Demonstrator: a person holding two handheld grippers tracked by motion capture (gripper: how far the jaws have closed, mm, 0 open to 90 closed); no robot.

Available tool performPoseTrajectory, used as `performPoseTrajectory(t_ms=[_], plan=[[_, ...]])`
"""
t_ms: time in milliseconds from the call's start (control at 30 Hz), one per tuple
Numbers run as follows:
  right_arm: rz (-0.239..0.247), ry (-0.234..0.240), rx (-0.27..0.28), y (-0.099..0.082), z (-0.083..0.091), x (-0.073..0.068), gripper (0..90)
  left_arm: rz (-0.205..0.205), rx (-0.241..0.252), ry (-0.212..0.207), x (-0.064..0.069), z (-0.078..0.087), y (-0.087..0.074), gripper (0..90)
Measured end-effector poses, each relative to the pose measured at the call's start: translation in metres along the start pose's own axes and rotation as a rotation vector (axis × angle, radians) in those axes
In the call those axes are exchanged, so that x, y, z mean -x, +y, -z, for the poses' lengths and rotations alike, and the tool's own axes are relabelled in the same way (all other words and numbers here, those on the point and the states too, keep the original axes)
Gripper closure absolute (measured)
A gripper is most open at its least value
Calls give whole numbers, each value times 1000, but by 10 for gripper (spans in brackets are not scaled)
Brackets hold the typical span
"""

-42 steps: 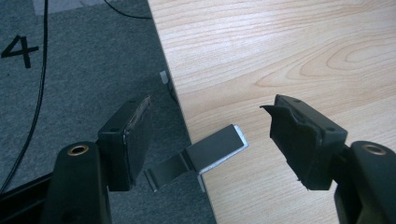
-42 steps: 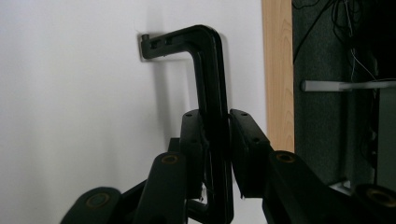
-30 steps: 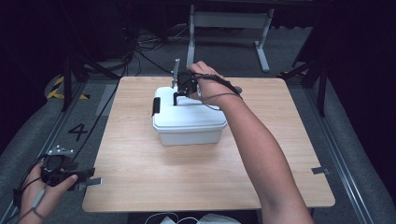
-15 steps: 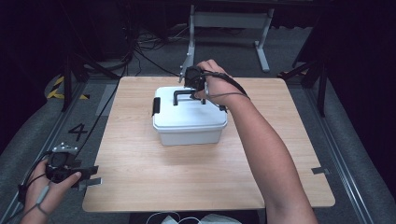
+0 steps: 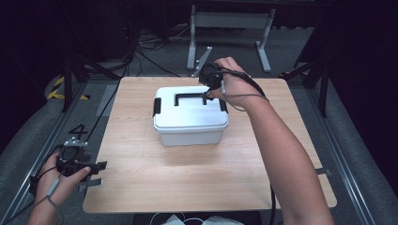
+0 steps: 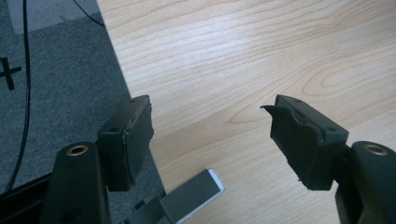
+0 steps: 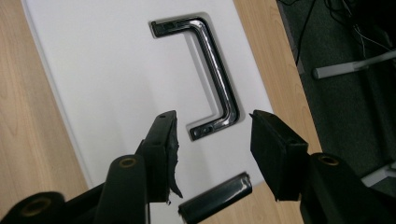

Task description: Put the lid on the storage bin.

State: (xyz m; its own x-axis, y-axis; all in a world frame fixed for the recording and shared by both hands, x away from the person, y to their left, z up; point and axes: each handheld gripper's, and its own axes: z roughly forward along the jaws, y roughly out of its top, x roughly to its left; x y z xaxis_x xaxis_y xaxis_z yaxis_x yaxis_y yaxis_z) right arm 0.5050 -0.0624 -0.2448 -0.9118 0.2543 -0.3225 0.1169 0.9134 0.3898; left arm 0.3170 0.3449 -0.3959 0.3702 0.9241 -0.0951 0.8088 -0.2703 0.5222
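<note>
A white lidded box (image 5: 187,117) stands at the middle of the wooden table (image 5: 141,187), a black handle (image 5: 190,97) lying flat in its lid. My right gripper (image 5: 207,91) hovers open over the box's right end. In the right gripper view its jaws (image 7: 212,126) straddle one end of the handle (image 7: 219,88), above the white lid (image 7: 107,70), with a black side latch (image 7: 215,197) just below them. My left gripper (image 5: 72,161) is held low beside the table's front left edge. Its jaws (image 6: 210,109) stand open over bare wood (image 6: 243,56), holding nothing.
A second black latch (image 5: 156,106) sits on the box's left side. A strip of grey tape (image 6: 191,196) sticks out from the table edge by the left gripper. A metal stand (image 5: 230,21) and cables (image 5: 141,51) lie on the floor behind the table.
My right gripper has moved to the right along the lid, from near the handle's middle to the box's right end. The left gripper has barely shifted.
</note>
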Motion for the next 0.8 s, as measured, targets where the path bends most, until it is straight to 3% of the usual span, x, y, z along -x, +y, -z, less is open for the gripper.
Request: performPoseTrajectory(t_ms=[200,300,333,633,800], plan=[[-51,-10,24,-19,17,-2,520,-9,-4,-5,4,-6,6,303],[-124,-4,46,-34,26,-3,509,-12,-3,-8,5,-7,8,303],[-124,-4,46,-34,26,-3,509,-10,-6,-6,6,-7,9,303],[-284,-26,87,-88,51,2,490,-24,2,-17,9,-9,16,297],[-334,-34,87,-114,61,4,488,-29,4,-17,9,-10,20,294]])
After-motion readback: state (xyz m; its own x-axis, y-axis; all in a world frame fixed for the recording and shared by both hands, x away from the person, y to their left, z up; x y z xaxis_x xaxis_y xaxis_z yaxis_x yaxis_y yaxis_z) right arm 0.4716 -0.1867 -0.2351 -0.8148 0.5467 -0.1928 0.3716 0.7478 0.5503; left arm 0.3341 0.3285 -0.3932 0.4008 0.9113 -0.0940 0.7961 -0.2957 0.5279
